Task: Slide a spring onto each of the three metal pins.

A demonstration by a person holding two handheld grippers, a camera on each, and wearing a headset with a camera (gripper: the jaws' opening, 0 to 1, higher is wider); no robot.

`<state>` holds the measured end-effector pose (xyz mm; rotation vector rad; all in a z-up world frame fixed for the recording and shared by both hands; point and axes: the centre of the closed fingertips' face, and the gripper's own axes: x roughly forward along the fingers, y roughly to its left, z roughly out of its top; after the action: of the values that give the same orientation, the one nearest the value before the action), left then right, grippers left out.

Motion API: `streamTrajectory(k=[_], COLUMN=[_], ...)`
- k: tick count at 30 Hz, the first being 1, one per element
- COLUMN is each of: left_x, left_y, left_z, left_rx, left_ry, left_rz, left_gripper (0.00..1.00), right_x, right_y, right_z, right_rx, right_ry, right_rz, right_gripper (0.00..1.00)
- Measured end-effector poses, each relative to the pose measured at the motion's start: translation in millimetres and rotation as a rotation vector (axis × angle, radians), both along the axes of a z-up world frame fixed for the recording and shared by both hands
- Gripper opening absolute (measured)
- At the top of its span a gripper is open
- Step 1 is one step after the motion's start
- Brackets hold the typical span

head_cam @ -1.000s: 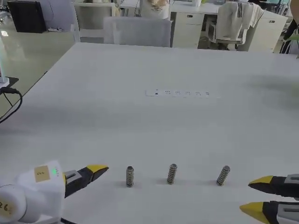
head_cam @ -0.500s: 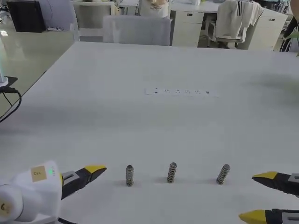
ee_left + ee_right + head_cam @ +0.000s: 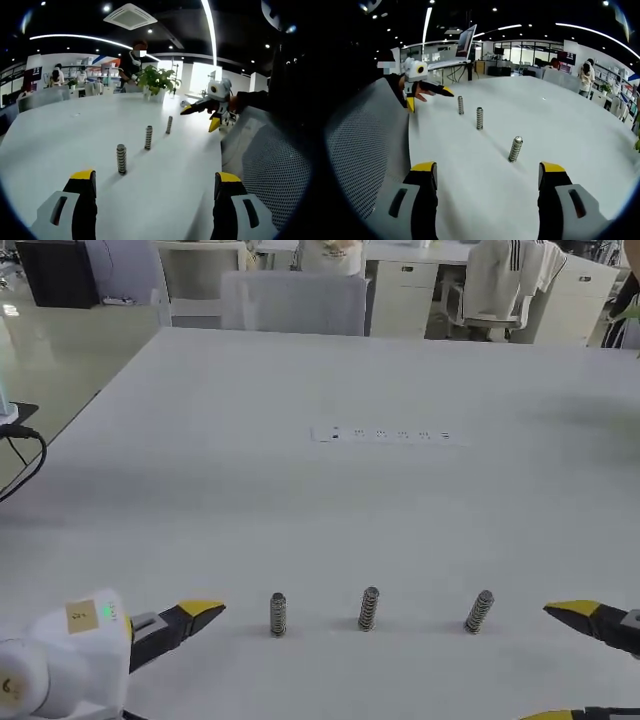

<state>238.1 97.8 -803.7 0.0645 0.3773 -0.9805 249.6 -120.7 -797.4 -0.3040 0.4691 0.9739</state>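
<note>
Three springs stand in a row near the front edge of a white table (image 3: 320, 500), the left spring (image 3: 278, 615), middle spring (image 3: 369, 609) and right spring (image 3: 479, 611) each upright or close to it, with the pins they appear to sit on mostly hidden inside the coils. The left gripper (image 3: 155, 176) hangs at the left end of the row, its jaws spread wide and holding nothing, one yellow tip near the left spring but apart from it. The right gripper (image 3: 487, 167) waits at the right end, jaws likewise wide apart and empty, near the right spring without touching it. A power strip (image 3: 380, 436) lies flush in the tabletop farther back, well apart from the work. With all three coils in place, the task looks finished or nearly so. The risk now lies in the row itself: no base or fixture is visible under the springs, and the right spring leans a little. A jaw tip swinging inward from either end could clip an outer spring and topple it, and any attempt to straighten the leaning one could tip it off its footing, or squeeze the coil askew if the jaws come together off-centre.
</note>
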Motion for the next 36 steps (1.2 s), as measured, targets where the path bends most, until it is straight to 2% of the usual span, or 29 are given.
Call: streamTrajectory(k=[4, 12, 36], left_x=[-0.3, 0.6, 1.4], left_y=[0.4, 4.3, 4.3], left_z=[-1.5, -5.3, -10.9], left_rx=[0.0, 0.001, 0.008], left_ry=[0.004, 0.013, 0.026], left_rz=[0.003, 0.016, 0.015], left_gripper=[0.96, 0.96, 0.96], right_x=[3.5, 6.4, 5.8], right_y=[0.5, 2.3, 0.8], right_z=[1.6, 3.0, 0.3], right_rx=[0.043, 0.07, 0.055], right_ry=[-0.003, -0.006, -0.001], right_rz=[-0.014, -0.017, -0.032], right_gripper=[0.87, 0.92, 0.92])
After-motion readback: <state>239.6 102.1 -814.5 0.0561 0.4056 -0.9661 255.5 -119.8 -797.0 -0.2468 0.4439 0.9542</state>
